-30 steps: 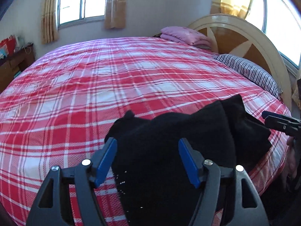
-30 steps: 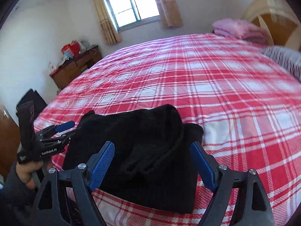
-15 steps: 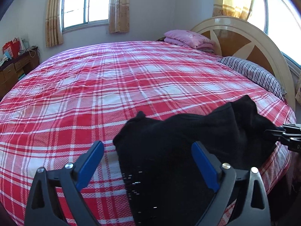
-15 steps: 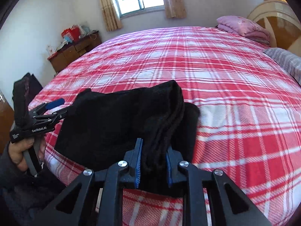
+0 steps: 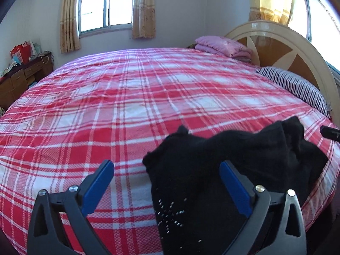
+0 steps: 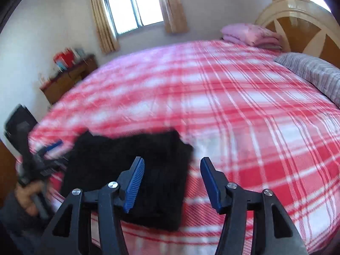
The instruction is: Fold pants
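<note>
Where the left wrist view looks down, the left gripper stands spread wide, gripping nothing; the black pants lie bunched under its right finger, running rightward along the bed's near edge. From the right wrist, the right gripper has just been opening, half spread, empty, pants front-left; open plaid lies beyond.

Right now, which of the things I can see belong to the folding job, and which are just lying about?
Part of the job:
- black pants, bunched on the plaid bedspread
- left gripper, open
- right gripper, jaws just reopened, clear of the cloth

Just lying about:
- pink folded blanket
- striped pillow
- wooden desk
</note>
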A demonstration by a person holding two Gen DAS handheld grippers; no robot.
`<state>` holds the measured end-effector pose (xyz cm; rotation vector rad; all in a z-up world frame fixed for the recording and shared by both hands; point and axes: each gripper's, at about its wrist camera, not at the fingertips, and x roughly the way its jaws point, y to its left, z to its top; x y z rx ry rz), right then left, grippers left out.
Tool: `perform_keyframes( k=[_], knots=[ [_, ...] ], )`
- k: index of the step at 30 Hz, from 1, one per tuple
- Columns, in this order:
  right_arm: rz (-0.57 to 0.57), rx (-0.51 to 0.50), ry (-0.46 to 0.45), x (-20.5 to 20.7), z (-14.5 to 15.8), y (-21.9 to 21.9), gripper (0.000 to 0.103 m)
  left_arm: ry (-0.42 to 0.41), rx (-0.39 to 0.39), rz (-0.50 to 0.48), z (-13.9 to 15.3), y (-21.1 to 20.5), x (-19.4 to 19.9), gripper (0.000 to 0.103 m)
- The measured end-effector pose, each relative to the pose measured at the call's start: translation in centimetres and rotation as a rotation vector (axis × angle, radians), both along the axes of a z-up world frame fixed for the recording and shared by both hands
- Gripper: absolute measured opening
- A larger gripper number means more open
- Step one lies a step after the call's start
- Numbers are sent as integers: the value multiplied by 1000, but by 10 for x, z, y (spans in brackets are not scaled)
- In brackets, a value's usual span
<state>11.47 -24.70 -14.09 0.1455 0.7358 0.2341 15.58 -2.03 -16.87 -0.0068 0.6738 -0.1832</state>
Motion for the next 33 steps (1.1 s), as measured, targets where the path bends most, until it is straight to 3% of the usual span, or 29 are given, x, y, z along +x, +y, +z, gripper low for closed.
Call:
perform_keyframes(
  k=[2, 5, 8, 10, 13, 15, 17, 20, 24, 26, 30, 33],
  knots=[
    [72, 73, -14, 6, 7, 10, 62, 2, -6, -29, 4, -7, 4, 102],
    [183, 185, 48, 31, -7, 26, 63, -3, 37, -71, 3, -21, 12, 103],
    [62, 160, 168, 58, -40, 17, 63, -2, 150, -49, -6, -31, 22, 103],
    [23, 190, 184, 62, -53, 1, 63, 24, 155, -39, -12, -28, 30, 103],
    [29, 269, 179, 61, -52, -9, 63, 75, 92, -16, -21, -16, 40, 103],
    [-5, 206, 163, 59, -46, -3, 63, 96, 52, 0, -22, -11, 40, 103],
    [-32, 163, 145, 55, -41, 0, 63, 78, 63, 1, -18, -14, 35, 103],
    [27, 167, 97, 37, -26, 9, 63, 36, 102, -20, -9, -18, 20, 103],
    [169, 91, 20, 3, -10, 38, 64, 18, 86, -41, -4, -20, 10, 103],
    [228, 67, 46, -5, -19, 52, 64, 17, 93, -49, -4, -22, 9, 103],
    [220, -34, 106, -4, -54, 59, 65, 35, 109, -57, -11, -25, 8, 103],
    [225, -28, 103, -2, -63, 56, 65, 58, 111, -53, -20, -24, 10, 103]
  ],
)
